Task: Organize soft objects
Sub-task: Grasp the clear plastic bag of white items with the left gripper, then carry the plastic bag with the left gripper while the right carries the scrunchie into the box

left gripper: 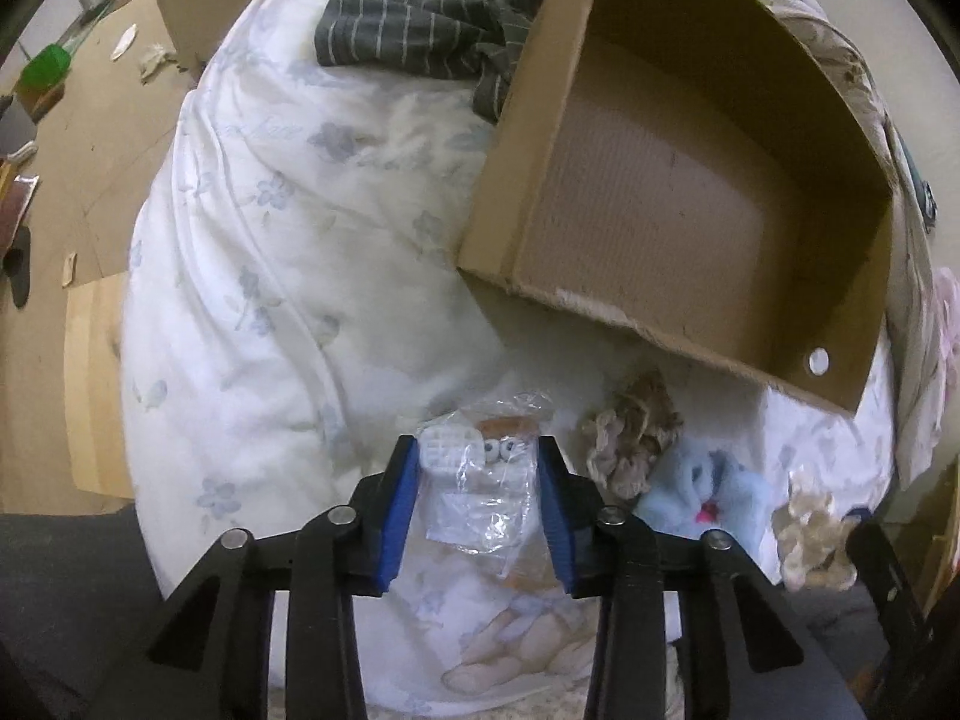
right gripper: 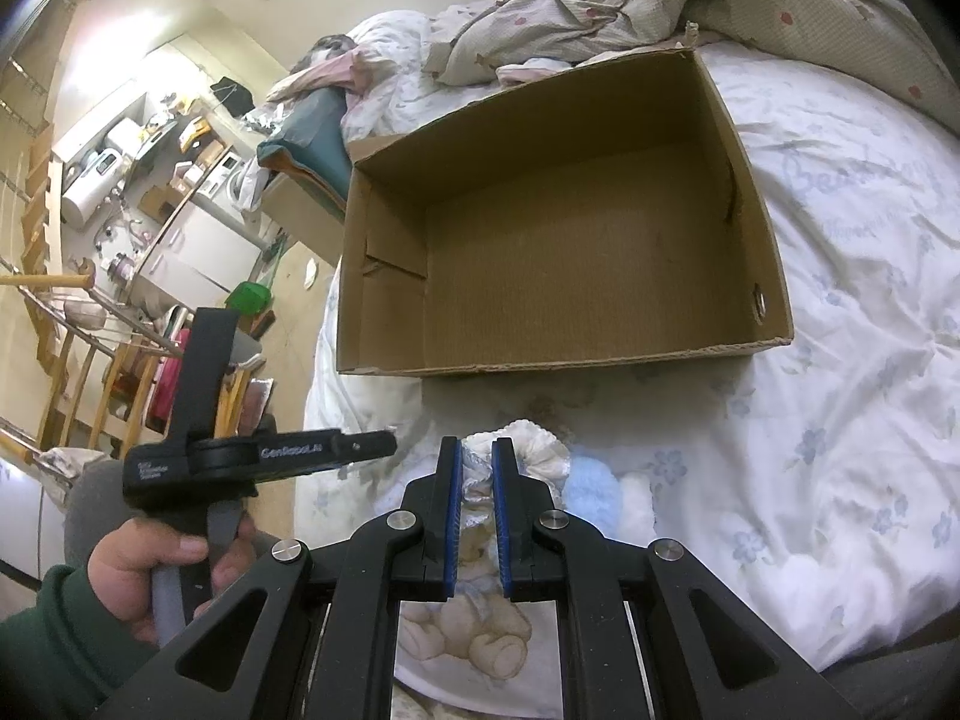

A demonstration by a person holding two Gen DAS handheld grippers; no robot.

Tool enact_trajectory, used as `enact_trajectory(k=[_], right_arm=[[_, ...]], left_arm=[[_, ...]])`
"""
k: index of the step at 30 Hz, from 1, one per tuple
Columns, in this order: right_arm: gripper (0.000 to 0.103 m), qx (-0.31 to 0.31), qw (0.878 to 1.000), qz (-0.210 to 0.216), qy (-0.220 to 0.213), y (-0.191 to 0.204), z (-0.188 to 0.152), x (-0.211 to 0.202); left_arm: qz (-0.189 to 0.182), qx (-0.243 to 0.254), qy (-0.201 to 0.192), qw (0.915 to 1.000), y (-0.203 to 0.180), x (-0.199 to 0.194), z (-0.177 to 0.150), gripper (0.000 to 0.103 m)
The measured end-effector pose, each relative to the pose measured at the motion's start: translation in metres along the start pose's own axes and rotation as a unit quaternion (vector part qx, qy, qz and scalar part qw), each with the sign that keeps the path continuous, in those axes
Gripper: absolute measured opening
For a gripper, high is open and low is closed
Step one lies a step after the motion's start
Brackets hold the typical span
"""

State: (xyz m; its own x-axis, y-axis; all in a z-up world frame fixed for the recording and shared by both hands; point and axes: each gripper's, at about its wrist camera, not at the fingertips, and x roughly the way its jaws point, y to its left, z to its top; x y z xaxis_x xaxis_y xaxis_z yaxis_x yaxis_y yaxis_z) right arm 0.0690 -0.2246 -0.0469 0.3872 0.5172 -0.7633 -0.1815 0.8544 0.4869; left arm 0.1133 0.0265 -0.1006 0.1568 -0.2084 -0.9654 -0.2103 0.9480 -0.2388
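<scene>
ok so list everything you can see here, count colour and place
cardboard box: 1, brown, open and empty, on the bed
duvet: 1, white with pale blue flowers, covers the bed
striped cloth: 1, dark grey, beyond the box
plastic-wrapped toy: 1, clear bag, between the left gripper's pads
beige scrunchie: 1, right of the bag
blue plush: 1, light blue, beside the scrunchie
white frilly cloth: 1, pinched by the right gripper
left gripper: black, blue pads
right gripper: black, blue pads
hand: 1, green sleeve
</scene>
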Motion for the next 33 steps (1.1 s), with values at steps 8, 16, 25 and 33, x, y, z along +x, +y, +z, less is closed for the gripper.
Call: enact_trajectory(k=[8, 16, 25, 33], right_arm=[[0.011, -0.015, 1.0, -0.002, -0.008, 0.004, -0.003, -0.008], [0.011, -0.028, 0.999, 0.001, -0.024, 0.012, 0.0, -0.031], [0.011, -0.045, 0.997, -0.012, -0.058, 0.019, 0.036, -0.057], [0.011, -0.05, 0.995, -0.029, -0.086, 0.012, 0.083, -0.059]], left_arm=[[0.016, 0.034, -0.039, 0.9985, -0.006, -0.025, -0.024, 0.032], [0.028, 0.073, -0.12, 0.9896, -0.019, -0.085, -0.04, 0.031], [0.028, 0.106, -0.169, 0.9795, -0.048, -0.12, -0.014, 0.031], [0.044, 0.116, -0.174, 0.9769, -0.071, -0.115, 0.033, 0.031]])
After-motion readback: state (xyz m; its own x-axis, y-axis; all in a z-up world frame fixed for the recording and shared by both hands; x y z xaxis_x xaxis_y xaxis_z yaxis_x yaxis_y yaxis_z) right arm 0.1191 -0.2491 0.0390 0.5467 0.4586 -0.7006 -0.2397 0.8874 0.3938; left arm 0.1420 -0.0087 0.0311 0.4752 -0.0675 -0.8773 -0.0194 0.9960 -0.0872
